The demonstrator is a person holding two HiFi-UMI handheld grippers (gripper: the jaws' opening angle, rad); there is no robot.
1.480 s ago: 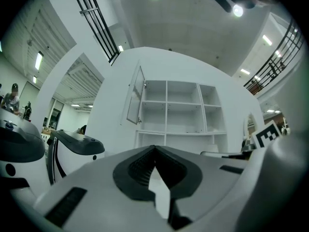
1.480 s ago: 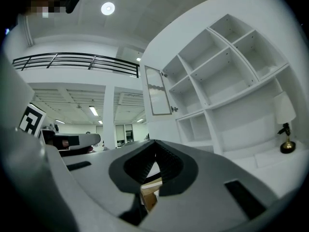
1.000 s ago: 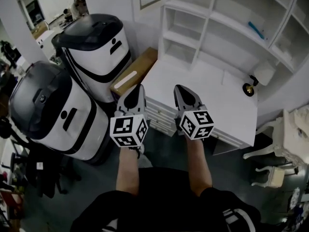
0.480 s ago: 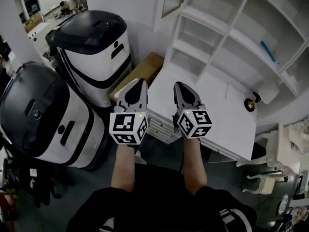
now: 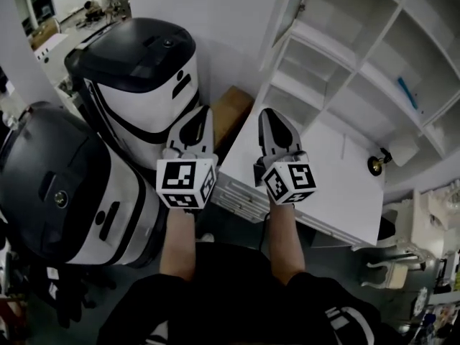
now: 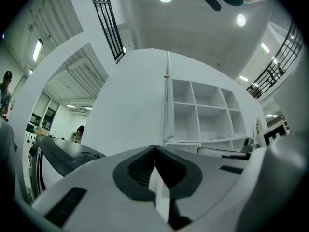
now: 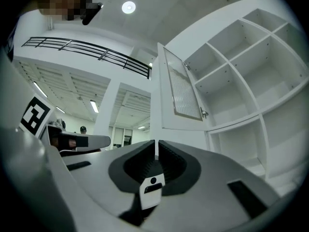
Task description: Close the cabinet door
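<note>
White, ribbed-glass cabinet door [image 7: 181, 88]

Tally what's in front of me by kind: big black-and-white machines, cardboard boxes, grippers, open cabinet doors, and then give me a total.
Black-and-white machines: 2 (near machine, far machine)
Cardboard box: 1
Grippers: 2 (left gripper, right gripper)
Open cabinet door: 1
Total: 6

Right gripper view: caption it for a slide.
Shut right gripper faces the open cabinet door beside white shelves.
</note>
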